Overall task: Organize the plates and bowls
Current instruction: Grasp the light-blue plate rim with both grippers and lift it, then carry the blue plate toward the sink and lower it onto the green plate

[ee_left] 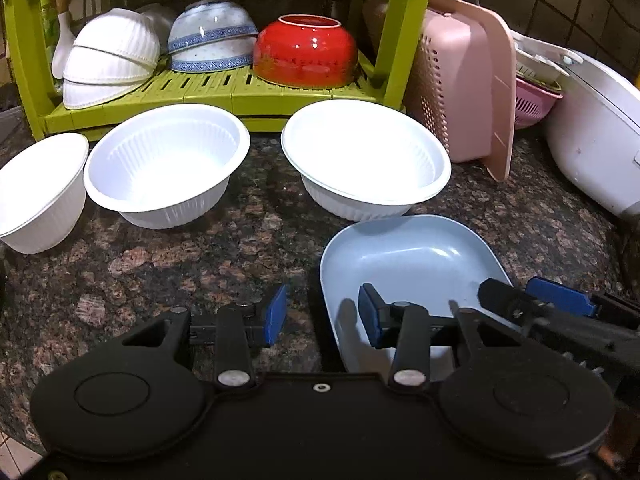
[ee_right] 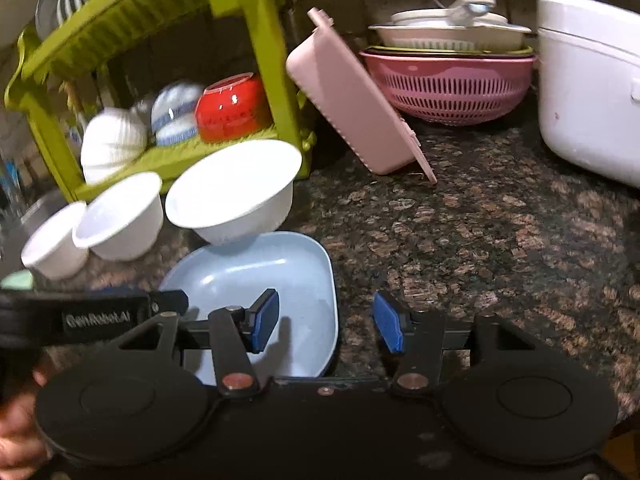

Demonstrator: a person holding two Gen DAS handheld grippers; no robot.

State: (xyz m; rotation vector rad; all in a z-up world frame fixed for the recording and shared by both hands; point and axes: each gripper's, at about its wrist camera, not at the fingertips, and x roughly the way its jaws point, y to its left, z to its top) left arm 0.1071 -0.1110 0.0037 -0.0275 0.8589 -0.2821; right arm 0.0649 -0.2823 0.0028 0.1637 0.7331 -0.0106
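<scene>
**A:** Where did the blue plate [ee_left: 408,256] sit when you stopped?

**B:** On the granite counter [ee_left: 180,256], near you, just in front of the right-hand white bowl [ee_left: 366,156]. Your left gripper [ee_left: 322,314] stood with its jaws wide, one pad over the plate's left rim. Your right gripper [ee_right: 326,322] was wide too, empty, straddling the plate's right edge.

**A:** What crowded you?

**B:** Two more white bowls [ee_left: 162,160] stood to the left, and the green rack [ee_left: 248,96] behind them held upturned bowls, a red one [ee_left: 306,50] among them. A pink tray [ee_right: 352,100] leaned against the rack's right post.

**A:** Any difference between views?

**B:** The right wrist view showed the pink colander [ee_right: 448,84] with stacked dishes in it, and plates on the rack's top shelf; the left view cut those off. The leftmost bowl [ee_left: 38,192] ran off the left view's frame. The right view was blurred, so the rack's bowls were hard to make out there.
</scene>
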